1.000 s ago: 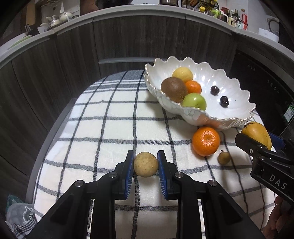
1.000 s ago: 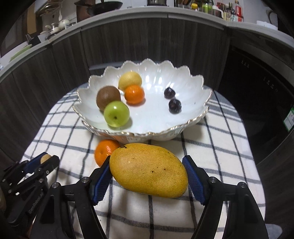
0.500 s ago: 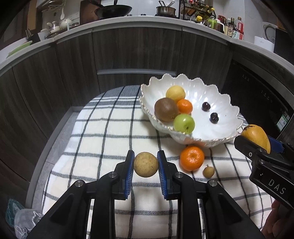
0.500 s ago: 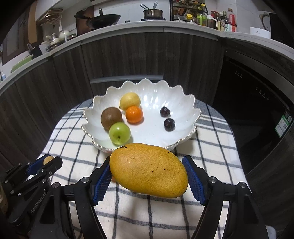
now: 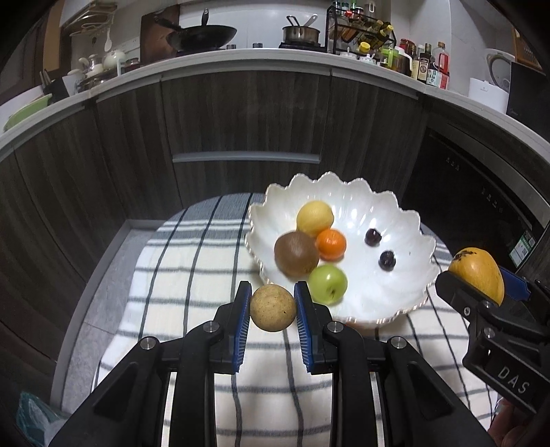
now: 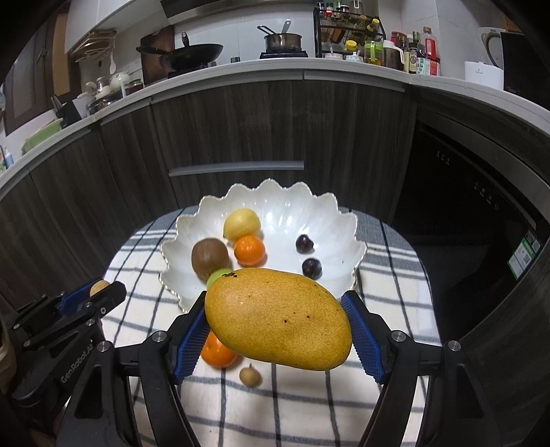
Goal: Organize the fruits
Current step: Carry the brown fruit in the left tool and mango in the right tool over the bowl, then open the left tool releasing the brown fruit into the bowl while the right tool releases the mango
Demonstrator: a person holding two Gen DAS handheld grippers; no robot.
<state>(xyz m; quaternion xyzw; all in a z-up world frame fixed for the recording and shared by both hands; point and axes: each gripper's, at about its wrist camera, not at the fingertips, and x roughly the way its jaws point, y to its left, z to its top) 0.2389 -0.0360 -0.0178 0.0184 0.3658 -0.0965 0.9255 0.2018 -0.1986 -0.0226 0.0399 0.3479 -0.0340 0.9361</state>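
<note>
- Left gripper point(image 5: 272, 309): blue pads clamped on a small round tan fruit point(image 5: 272, 307), rough-skinned, carried clear above the cloth.
- Right gripper point(image 6: 278, 330): jaws spread wide, blue pads pressing both ends of a yellow-orange mango point(image 6: 280, 318), which lies crosswise between them, raised off the cloth, its dark stem end toward the left finger.
- White scalloped bowl point(image 5: 405, 237): ahead and to the right of the left gripper; directly ahead of the right gripper, its near rim partly hidden behind the mango.
- Bowl contents, left half: lemon point(image 5: 314, 217) at the back, brown kiwi point(image 5: 296, 254), small orange point(image 5: 330, 244) touching both, green apple point(image 5: 327, 283) nearest the left gripper's right finger.
- Bowl contents, right half: two dark cherries point(image 5: 373, 237), set apart from the other fruit.
- Loose on the cloth: a tangerine point(image 6: 218, 352), seen below the mango beside the right gripper's left pad; a small tan round fruit point(image 6: 250, 376) just beside it.
- White cloth with dark checked stripes point(image 5: 192, 275): covers the table under both grippers and the bowl.
- Background: dark wood cabinet fronts point(image 5: 240, 120) beyond the bowl; counter above with a wok point(image 5: 202, 36), saucepan point(image 5: 300, 32) and bottles point(image 5: 426, 65).
- Each gripper shows at the edge of the other's view, side by side.
</note>
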